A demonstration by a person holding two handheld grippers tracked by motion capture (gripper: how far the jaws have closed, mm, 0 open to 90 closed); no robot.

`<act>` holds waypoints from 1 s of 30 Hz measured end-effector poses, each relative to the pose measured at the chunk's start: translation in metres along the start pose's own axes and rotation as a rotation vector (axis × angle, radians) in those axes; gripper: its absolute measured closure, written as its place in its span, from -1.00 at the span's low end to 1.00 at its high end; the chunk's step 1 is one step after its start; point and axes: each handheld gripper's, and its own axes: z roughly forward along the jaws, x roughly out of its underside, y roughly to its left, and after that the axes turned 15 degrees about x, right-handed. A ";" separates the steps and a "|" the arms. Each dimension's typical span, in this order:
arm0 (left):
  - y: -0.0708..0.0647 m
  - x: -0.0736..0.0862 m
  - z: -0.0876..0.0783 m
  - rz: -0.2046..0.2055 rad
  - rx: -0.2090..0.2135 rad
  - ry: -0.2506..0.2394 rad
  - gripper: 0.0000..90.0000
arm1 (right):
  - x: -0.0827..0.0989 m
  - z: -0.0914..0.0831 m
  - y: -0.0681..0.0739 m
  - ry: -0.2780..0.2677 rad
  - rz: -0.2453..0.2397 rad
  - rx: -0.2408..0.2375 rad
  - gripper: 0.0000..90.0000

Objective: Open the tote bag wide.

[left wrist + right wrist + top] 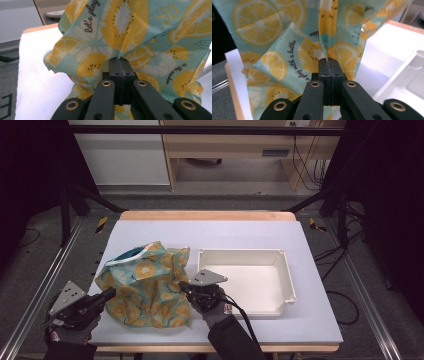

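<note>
A teal cloth printed with yellow citrus slices [148, 285] lies crumpled on the pale table cover, left of centre. My left gripper [111, 293] meets its left edge, and in the left gripper view its jaws [120, 62] are shut on a fold of the cloth [130, 37]. My right gripper [183, 286] is at the cloth's right edge. In the right gripper view those jaws [329, 62] pinch a hanging fold of the cloth [287, 37] between them.
A white rectangular tray [287, 270] stands empty on the right half of the table, close beside the right hand. The wooden table edge [205, 215] runs along the far side. Dark frame rails and cables flank the table.
</note>
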 end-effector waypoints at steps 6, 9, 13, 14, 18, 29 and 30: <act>0.001 0.000 0.000 0.000 -0.005 0.002 1.00 | 0.000 -0.005 -0.004 -0.024 0.013 -0.006 0.74; 0.001 0.000 0.000 -0.003 -0.006 0.001 1.00 | -0.008 -0.017 -0.008 -0.083 0.026 -0.014 0.42; 0.001 0.000 0.000 0.000 -0.005 0.006 1.00 | -0.028 -0.034 -0.013 -0.164 0.040 0.006 0.07; 0.001 0.000 0.000 0.000 -0.005 0.007 1.00 | -0.040 -0.037 -0.014 -0.186 0.042 0.021 0.03; 0.001 0.000 0.000 -0.001 -0.004 0.004 1.00 | -0.054 -0.034 -0.013 -0.197 0.041 0.033 0.06; 0.002 -0.001 -0.004 -0.003 -0.009 -0.024 1.00 | -0.053 -0.032 -0.008 -0.221 0.038 0.065 1.00; 0.001 -0.001 -0.005 -0.001 -0.009 -0.026 1.00 | -0.052 -0.035 -0.009 -0.223 0.041 0.056 1.00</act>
